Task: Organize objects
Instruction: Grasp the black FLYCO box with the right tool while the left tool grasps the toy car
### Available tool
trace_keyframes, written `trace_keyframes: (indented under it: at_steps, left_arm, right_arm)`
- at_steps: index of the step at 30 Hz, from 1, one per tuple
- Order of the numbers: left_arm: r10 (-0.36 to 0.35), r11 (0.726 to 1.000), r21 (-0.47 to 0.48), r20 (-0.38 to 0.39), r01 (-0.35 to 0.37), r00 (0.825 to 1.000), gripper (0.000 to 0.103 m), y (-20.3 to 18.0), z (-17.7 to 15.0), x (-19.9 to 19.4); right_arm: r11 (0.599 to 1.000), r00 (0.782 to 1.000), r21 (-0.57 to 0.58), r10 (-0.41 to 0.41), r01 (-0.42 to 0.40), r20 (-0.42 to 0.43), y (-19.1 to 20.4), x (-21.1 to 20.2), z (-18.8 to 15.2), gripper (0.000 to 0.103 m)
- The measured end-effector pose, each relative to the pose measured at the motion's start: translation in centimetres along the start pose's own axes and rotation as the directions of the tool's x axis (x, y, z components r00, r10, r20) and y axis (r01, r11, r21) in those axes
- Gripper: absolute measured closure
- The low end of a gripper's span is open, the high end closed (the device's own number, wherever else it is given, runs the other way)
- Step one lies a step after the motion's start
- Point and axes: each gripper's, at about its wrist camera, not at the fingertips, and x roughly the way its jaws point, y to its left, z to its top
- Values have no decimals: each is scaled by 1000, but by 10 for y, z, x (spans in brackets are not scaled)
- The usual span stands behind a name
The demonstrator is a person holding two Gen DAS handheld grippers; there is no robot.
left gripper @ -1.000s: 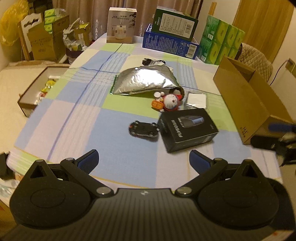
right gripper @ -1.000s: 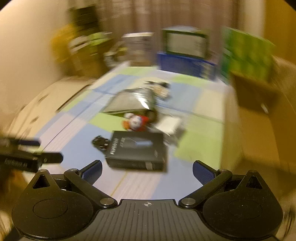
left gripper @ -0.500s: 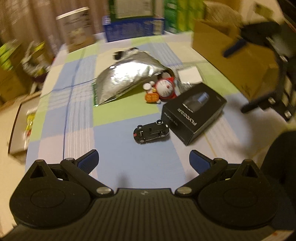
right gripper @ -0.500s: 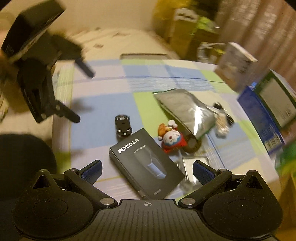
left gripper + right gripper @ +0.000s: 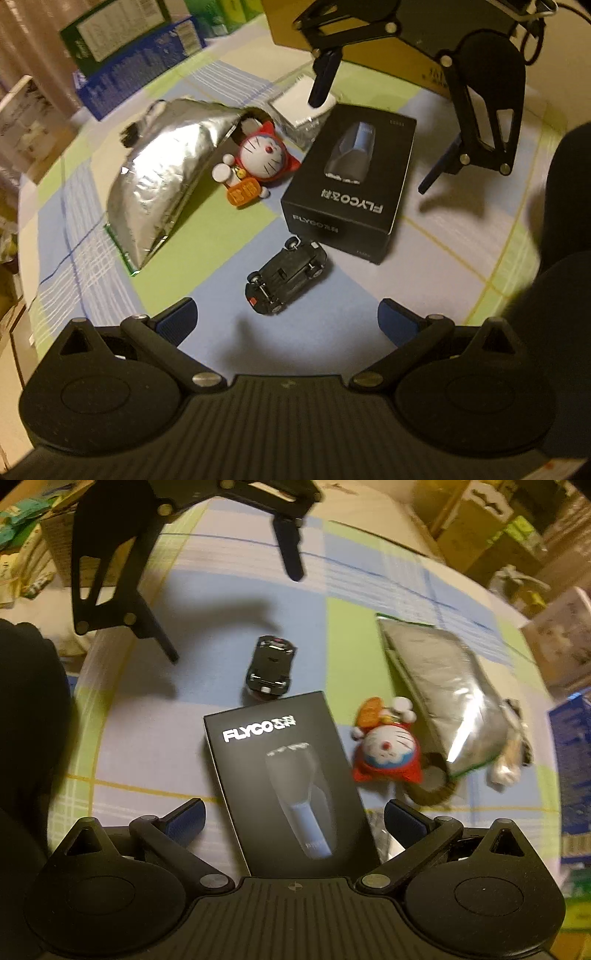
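A black toy car (image 5: 286, 278) lies upside down on the checked cloth, just ahead of my open left gripper (image 5: 288, 319). Touching its far end is a black FLYCO box (image 5: 351, 181). My right gripper (image 5: 369, 147) hovers open over that box; in the right wrist view the box (image 5: 280, 775) lies between my right gripper's (image 5: 295, 818) spread fingers. A red and white cat figure (image 5: 260, 158) rests beside a silver foil bag (image 5: 166, 177). The right wrist view also shows the car (image 5: 271, 666), the figure (image 5: 388, 749) and my left gripper (image 5: 234, 616).
A brown cardboard box (image 5: 406, 66) stands at the far right of the table. A white packet (image 5: 295, 99) lies behind the black box. Blue and green cartons (image 5: 140, 70) stand at the back. Cardboard boxes (image 5: 476, 520) crowd the floor beyond the table.
Both grippers have dropped lower and closer over the table. The left one now sits just behind the toy car, and the right one has come over the black box.
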Motion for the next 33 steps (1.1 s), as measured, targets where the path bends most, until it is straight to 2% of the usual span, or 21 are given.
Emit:
trace_keyframes:
  at_steps: [3,4,5,8,10,12,14,17,19,22,28,31,33]
  left_arm:
    - [-21,1000,-5,-4,21,1000,1,6,1,9]
    - [-24,1000,-8,-4,24,1000,1,8,1,11]
    - [-26,1000,-10,-4,26,1000,1,10,1,12]
    - [-27,1000,-1,-7,27,1000,1,13,3,17]
    - [-31,999,16,-7,31,1000,2,14,4,19]
    - [-31,999,17,-27,31,999,7,16,5,22]
    - [-35,999,-42,-54,33,998,8,21,7,26]
    - [-68,985,-162,-32,62,997,8,27,6,26]
    - [-80,960,-269,-15,73,997,8,31,4,27]
    - [-73,904,-422,-1,65,997,8,35,-1,29]
    - [4,780,-626,45,25,999,11,32,-14,27]
    - [25,751,-659,63,23,998,15,29,-14,29]
    - [51,754,-657,61,1,997,16,25,-10,32]
  right_arm:
    - [1000,1000,-4,17,-17,-9,-7,10,4,2]
    - [1000,1000,3,25,-25,-13,-10,13,5,5]
    - [999,999,16,41,-40,-19,-13,16,7,14]
    - [996,998,64,57,-55,-26,-21,16,6,16]
    - [992,998,115,60,-55,-35,-26,15,5,16]
    - [978,998,206,46,-35,-49,-32,12,2,17]
    - [955,999,298,17,-2,-49,-36,8,-1,17]
    - [907,999,420,-1,17,-38,-38,-2,-6,18]
    - [852,998,521,-30,51,-48,-43,-8,-13,18]
    - [759,998,647,-57,70,-42,-48,-14,-23,18]
    - [652,994,752,-107,96,-34,-39,-18,-42,18]
    - [625,992,774,-126,101,-28,-29,-28,-52,18]
    - [614,989,781,-148,115,-30,-23,-37,-57,18]
